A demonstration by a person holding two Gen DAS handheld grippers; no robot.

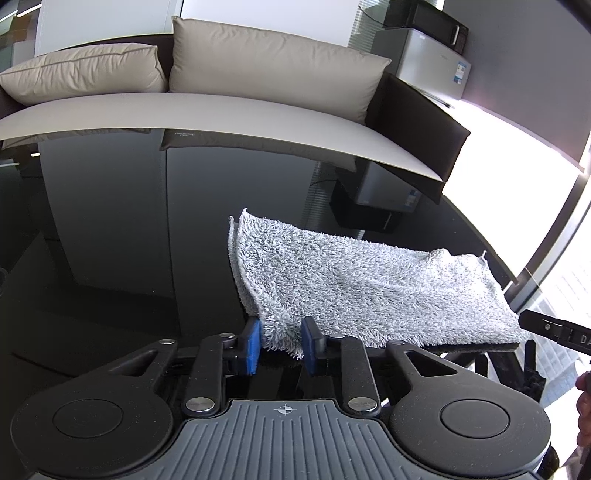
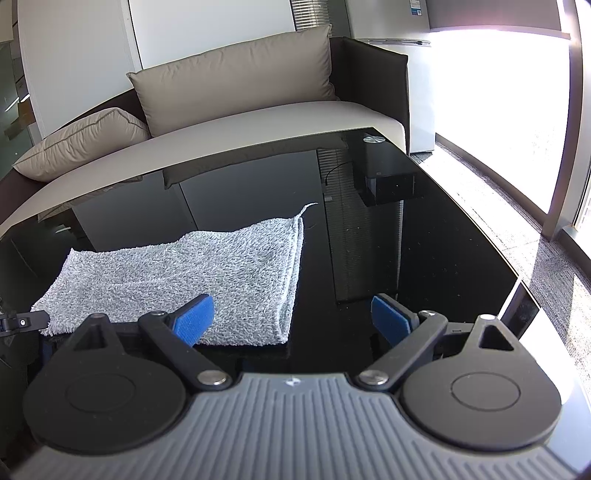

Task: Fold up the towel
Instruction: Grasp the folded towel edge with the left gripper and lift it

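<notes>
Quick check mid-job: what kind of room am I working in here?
Likely an office lounge or break area: a sofa with beige cushions behind the glossy black table, and a microwave on a small fridge by a bright window.

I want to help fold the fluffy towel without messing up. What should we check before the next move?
1. Left gripper has the towel's near corner: ok, its blue pads are closed on the fluffy edge.
2. Right gripper has its corner: not ok, its jaws stand wide open, with the towel's near right corner between them.
3. Towel is already folded once: ok, doubled edges show at both short ends.
4. Towel lies flat on the black glass table: ok, only small wrinkles.
5. Table space to the right is free: ok.
6. Left grip holds both layers: cannot tell.
</notes>
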